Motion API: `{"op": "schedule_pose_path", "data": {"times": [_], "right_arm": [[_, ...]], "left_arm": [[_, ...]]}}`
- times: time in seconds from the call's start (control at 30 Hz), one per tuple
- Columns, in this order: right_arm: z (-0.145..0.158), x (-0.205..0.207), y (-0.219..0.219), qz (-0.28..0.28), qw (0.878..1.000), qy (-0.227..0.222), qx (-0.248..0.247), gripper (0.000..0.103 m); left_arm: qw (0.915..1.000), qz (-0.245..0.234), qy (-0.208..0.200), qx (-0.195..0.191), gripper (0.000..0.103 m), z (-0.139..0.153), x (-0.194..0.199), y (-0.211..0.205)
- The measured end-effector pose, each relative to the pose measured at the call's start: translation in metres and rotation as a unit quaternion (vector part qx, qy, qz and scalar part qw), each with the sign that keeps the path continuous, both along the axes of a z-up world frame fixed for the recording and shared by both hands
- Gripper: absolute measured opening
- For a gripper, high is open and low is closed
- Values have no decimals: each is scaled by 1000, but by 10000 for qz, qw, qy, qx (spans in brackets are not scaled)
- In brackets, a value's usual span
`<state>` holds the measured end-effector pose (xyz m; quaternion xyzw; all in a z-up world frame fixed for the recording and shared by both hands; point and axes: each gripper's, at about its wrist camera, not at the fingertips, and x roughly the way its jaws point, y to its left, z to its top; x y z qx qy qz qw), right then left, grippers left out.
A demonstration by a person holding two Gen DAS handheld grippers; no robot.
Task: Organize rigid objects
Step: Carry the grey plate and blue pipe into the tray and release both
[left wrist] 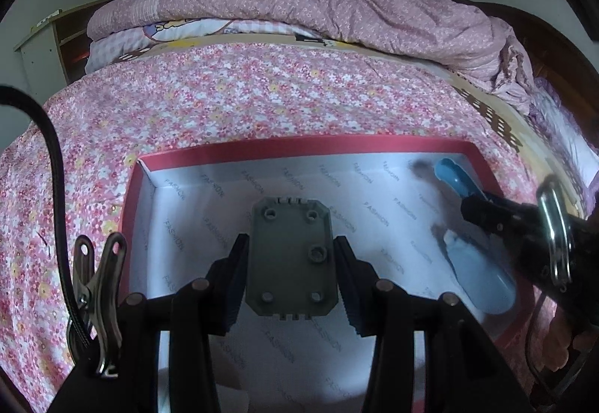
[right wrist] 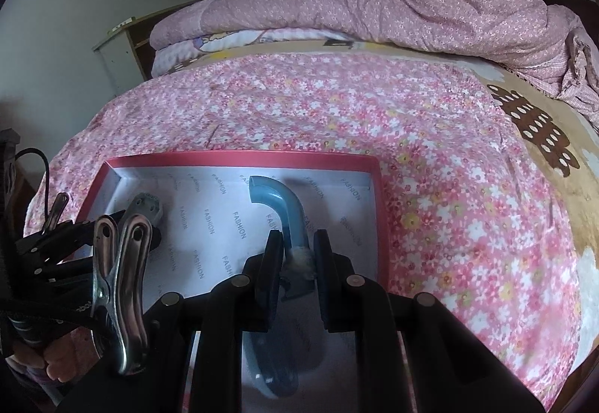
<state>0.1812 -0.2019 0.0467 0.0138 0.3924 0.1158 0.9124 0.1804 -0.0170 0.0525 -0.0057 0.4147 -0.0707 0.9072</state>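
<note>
A: Counting for you: one red box, two hand-held grippers, two rigid parts, one bed.

B: What do you carry in each?

A: Your left hand-held gripper is clamped on the grey plate, a flat piece with round bosses at its corners, pads pressed on both long edges. It hangs above the box's white paper lining, printed with the word FASHION.

B: And the other?

A: Your right hand-held gripper is clenched on the blue curved handle, gripped on its straight part, the bent end pointing toward the box's far wall. It too is over the box, toward the right side.

B: And the box itself?

A: It sits open on the floral sheet of the bed, a folded pink quilt well behind it. Whether the blue handle touches the lining, I cannot tell.
</note>
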Motion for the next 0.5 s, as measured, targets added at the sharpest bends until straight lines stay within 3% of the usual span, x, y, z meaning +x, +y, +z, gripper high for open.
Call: {"op": "schedule_pose_path", "data": {"times": [0.17,0.3,0.4,0.5], "right_arm": [[-1,5,-1,-39,10000,48,12,18],[-2,7,-3,-111,9999,59,52,18],[-1,7,-7,-217,9997,56,49,26],[2,5,-10,-214,9996,59,145,27]], "left_arm": [[10000,33,-3,35,47,0,2,-1],[10000,-14,-1,56,58,0,4,-3],[9999,-36,-50,111,59,3,2,-5],[9999,-51,-92,131,59,7,-2,-7]]}}
